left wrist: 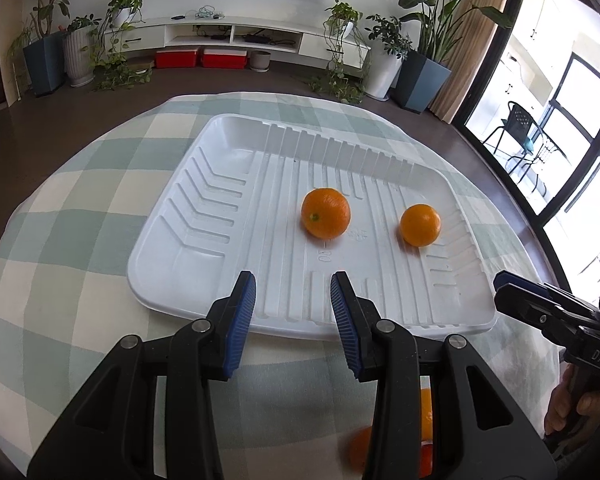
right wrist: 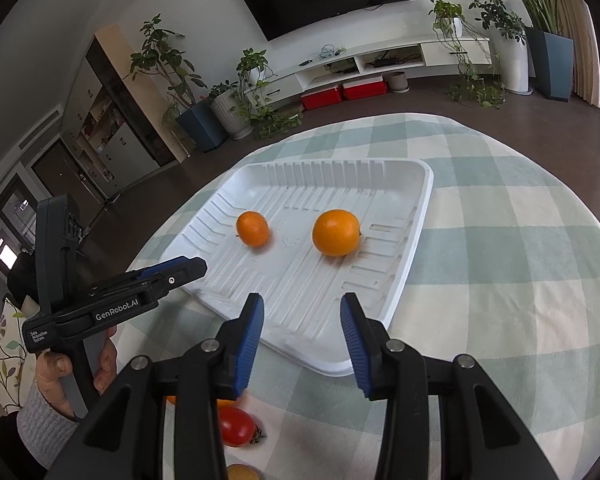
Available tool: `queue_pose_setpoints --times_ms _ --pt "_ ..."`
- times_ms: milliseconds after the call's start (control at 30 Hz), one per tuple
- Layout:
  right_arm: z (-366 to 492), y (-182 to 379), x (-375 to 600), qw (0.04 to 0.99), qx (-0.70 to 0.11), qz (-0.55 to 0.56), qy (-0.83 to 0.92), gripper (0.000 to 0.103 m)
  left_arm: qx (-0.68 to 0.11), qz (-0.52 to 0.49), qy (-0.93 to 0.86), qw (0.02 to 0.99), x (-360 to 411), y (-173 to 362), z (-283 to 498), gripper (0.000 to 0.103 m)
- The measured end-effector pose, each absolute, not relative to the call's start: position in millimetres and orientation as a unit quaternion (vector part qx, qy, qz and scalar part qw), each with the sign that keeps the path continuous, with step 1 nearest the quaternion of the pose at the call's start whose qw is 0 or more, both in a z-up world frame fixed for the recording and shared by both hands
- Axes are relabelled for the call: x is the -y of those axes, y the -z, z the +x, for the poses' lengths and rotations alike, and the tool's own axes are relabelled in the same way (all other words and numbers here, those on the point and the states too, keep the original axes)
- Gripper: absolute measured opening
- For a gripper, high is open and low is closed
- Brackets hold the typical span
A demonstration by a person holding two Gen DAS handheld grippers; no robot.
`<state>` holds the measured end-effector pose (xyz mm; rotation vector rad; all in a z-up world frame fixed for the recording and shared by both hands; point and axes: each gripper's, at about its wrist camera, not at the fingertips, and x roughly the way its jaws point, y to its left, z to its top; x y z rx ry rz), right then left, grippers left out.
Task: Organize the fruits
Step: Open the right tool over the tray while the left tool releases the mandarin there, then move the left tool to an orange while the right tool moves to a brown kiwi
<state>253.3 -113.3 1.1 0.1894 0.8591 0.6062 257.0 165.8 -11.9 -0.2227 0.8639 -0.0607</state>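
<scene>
The counter (left wrist: 80, 208) wears a green and cream checked cloth and fills most of the room in front of me. On it lies a wide white tray (left wrist: 204, 216), ribbed along its floor and walls, its near rim facing the person.

Two oranges sit inside the tray, apart from each other. The bigger orange (left wrist: 326, 213) rests near the middle of the tray floor; the smaller orange (left wrist: 420, 225) sits toward the tray's right side as seen from the left wrist camera.

The left tongs (left wrist: 293, 300) hang over the near rim of the tray with a clear gap between the blue pads, gripping nothing. The right tongs (right wrist: 302, 320) hover over the other near corner of the tray, likewise spread wide and empty. Each pair shows from the side in the other's camera, and nothing lies between either pair and the oranges.

On the cloth just short of the tray, below the right tongs, lies a red tomato (right wrist: 238, 426) with its green stalk end showing. Another orange-coloured fruit (right wrist: 242, 472) peeks out at the bottom edge, mostly hidden by the tongs' black arms; I cannot tell what it is.
</scene>
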Motion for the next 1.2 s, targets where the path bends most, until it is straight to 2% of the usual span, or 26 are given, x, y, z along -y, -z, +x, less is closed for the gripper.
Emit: queue_pose_setpoints --times_ms 200,433,933,1033,1200 --pt "243.5 -7.7 116.4 0.863 -0.402 0.094 -0.291 0.046 -0.413 -0.105 0.029 0.904 -164.2 6.8 246.5 0.037" --pt "229.8 -15.5 122.0 0.866 -0.393 0.104 -0.293 0.054 -0.402 -0.108 0.027 0.909 -162.4 -2.1 226.1 0.037" --pt "169.1 -7.6 115.1 0.872 -0.383 0.080 -0.293 0.056 -0.402 -0.126 0.039 0.906 -150.0 1.4 161.0 0.038" --pt "152.5 -4.4 107.7 0.877 -0.379 0.051 -0.290 0.056 -0.401 -0.124 0.043 0.906 -143.3 2.8 150.8 0.043" --pt "135.1 -0.2 96.9 0.881 -0.373 0.014 -0.289 0.056 -0.403 -0.114 0.055 0.907 -130.5 4.5 141.1 0.044"
